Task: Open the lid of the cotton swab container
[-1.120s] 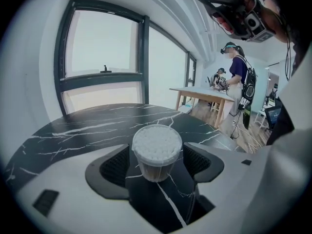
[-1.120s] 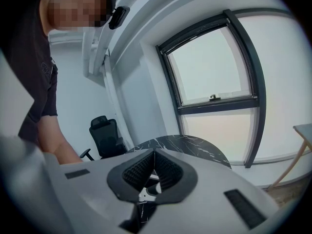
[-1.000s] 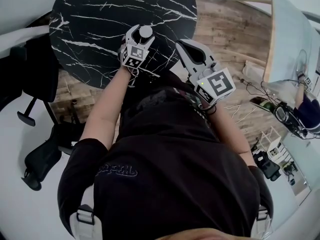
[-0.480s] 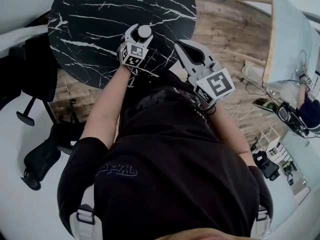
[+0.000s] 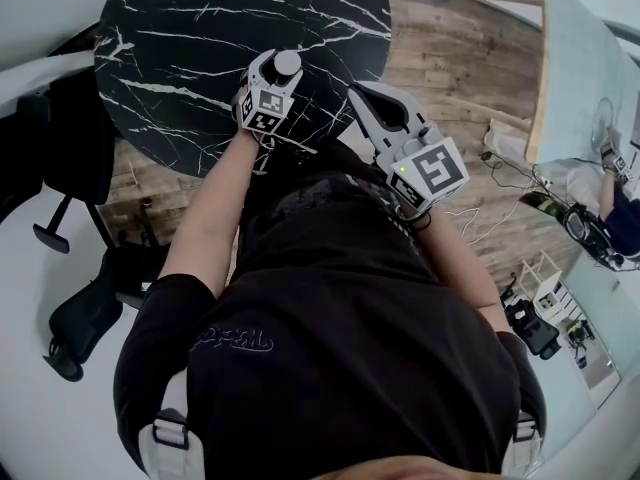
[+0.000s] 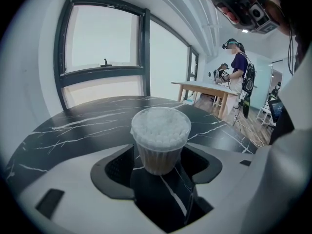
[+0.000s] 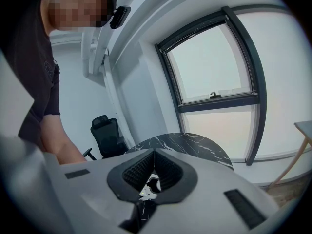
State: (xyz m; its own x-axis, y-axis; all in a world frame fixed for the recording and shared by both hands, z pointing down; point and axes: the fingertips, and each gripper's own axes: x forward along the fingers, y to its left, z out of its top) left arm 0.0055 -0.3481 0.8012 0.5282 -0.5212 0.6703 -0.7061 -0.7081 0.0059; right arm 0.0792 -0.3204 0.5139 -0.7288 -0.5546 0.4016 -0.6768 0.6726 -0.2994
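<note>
The container point(image 5: 288, 64) stands on the table point(image 5: 200, 38), near the edge closest to the person. It sits between the jaws of the left gripper point(image 5: 283, 68), which have just been closing slightly and stand clear of it on both sides. The right gripper point(image 5: 358, 93), jaws together with nothing between them, is to the right of the left gripper, over the table edge. A chair point(image 5: 55, 148) stands left of the table, a second table point(image 5: 565, 58) is well apart on its right, and a window point(image 6: 102, 57) is behind it.
</note>
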